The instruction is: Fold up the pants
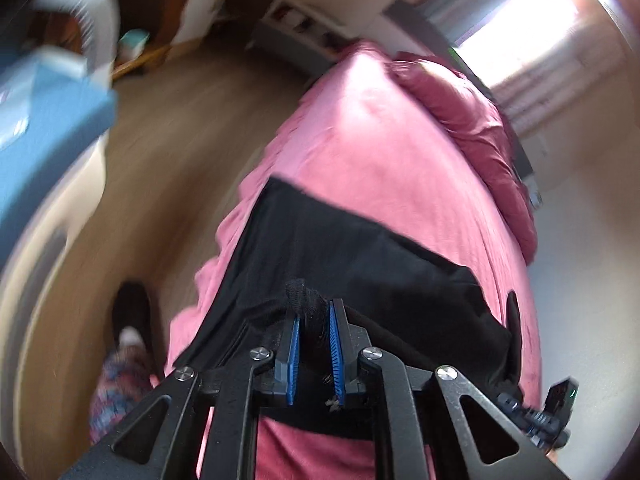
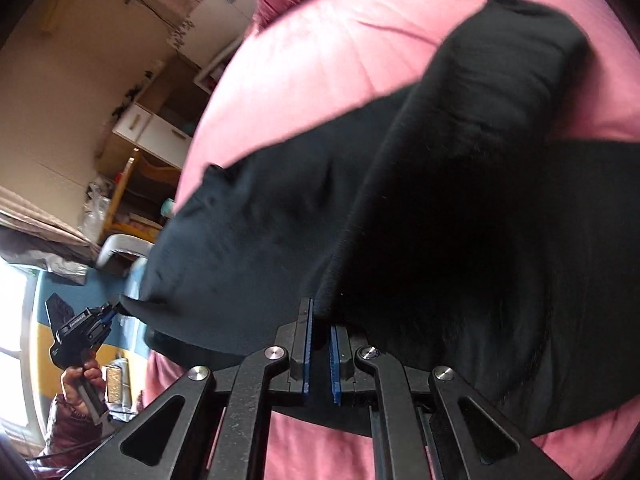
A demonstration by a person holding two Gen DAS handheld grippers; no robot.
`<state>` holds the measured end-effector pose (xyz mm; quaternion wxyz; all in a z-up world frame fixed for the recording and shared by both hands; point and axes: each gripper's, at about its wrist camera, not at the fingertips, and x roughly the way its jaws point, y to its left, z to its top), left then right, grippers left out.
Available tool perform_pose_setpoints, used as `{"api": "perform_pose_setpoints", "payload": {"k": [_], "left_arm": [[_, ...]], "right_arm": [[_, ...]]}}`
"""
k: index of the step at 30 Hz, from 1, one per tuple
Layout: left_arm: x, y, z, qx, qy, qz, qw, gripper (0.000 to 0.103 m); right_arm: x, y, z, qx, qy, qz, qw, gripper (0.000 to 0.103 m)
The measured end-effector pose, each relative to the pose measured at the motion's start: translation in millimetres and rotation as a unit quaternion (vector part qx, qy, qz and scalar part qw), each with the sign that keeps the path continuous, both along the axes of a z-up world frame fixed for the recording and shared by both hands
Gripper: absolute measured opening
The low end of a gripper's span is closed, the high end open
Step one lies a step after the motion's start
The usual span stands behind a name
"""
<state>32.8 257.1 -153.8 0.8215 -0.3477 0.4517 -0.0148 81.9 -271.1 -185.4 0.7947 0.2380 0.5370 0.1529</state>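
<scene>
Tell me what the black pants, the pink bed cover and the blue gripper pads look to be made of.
Black pants: soft matte knit, probably cotton jersey; it drapes limply and bunches where the left gripper pinches it. Pink bed cover: thin woven fabric, likely cotton, matte with fine creases. Blue pads: ribbed, apparently rubber or soft plastic, set in black fingers. The right gripper carries the same pads.

Black pants (image 1: 352, 248) on pink sheet (image 1: 372, 140); blue-padded black claw (image 1: 314, 316); blue wall (image 2: 60, 292).

My left gripper (image 1: 314, 322) pinches a bunch of the black pants (image 1: 360, 256); my right gripper (image 2: 321, 322) clamps their edge, just beside it, both lifted.
</scene>
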Motion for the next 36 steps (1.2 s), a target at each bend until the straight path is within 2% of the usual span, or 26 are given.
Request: {"api": "perform_pose_setpoints", "payload": {"k": [3,6,9,14,18,19,20,24,28,31,33,36], "left_arm": [[-9.3,9.9,-12.2,-0.053,0.022,0.031,0.9979,0.028],[-24.2,21.1,-17.6,-0.107,0.029,0.064,0.9918,0.036],[-37.7,26.9,-21.6,-0.144,0.035,0.096,0.9843,0.04],[-41.8,24.1,-33.5,-0.188,0.049,0.106,0.9752,0.043],[-34.3,15.1,-34.3,-0.163,0.07,0.099,0.9793,0.038],[-32.7,13.4,-32.7,-0.152,0.072,0.097,0.9809,0.028],[-29.3,11.4,-30.7,-0.149,0.066,0.091,0.9825,0.024],[-20.6,8.5,-13.6,-0.117,0.039,0.066,0.9902,0.012],[-13.0,14.2,7.4,-0.093,0.006,0.046,0.9945,0.011],[-10.6,19.9,7.7,-0.067,0.012,0.035,0.997,0.011],[-9.0,20.9,-2.5,-0.061,0.031,0.03,0.9972,0.01],[-10.0,20.9,-20.1,-0.057,0.058,0.031,0.9962,0.01]], "right_arm": [[0.8,1.5,-11.7,-0.013,0.006,0.001,1.0,0.007],[5.2,5.7,-19.1,-0.024,0.011,0.002,1.0,0.007],[4.3,9.1,-27.1,-0.027,0.015,0.0,1.0,0.007],[8.1,5.8,-37.1,-0.005,0.02,-0.01,1.0,0.008],[8.5,-3.0,-42.6,0.01,0.029,-0.012,0.999,0.01],[9.1,-1.3,-41.1,0.002,0.027,-0.009,1.0,0.01],[10.1,0.9,-38.9,-0.006,0.025,-0.006,1.0,0.01],[8.9,14.2,-19.9,-0.042,0.004,0.006,0.999,0.007],[-4.6,18.8,9.9,-0.046,-0.029,0.022,0.998,0.007],[-22.8,20.2,28.4,-0.043,-0.047,0.041,0.997,0.007],[-31.6,24.7,28.4,-0.067,-0.046,0.045,0.996,0.007],[-33.5,32.0,10.6,-0.09,-0.026,0.054,0.994,0.007]]}}
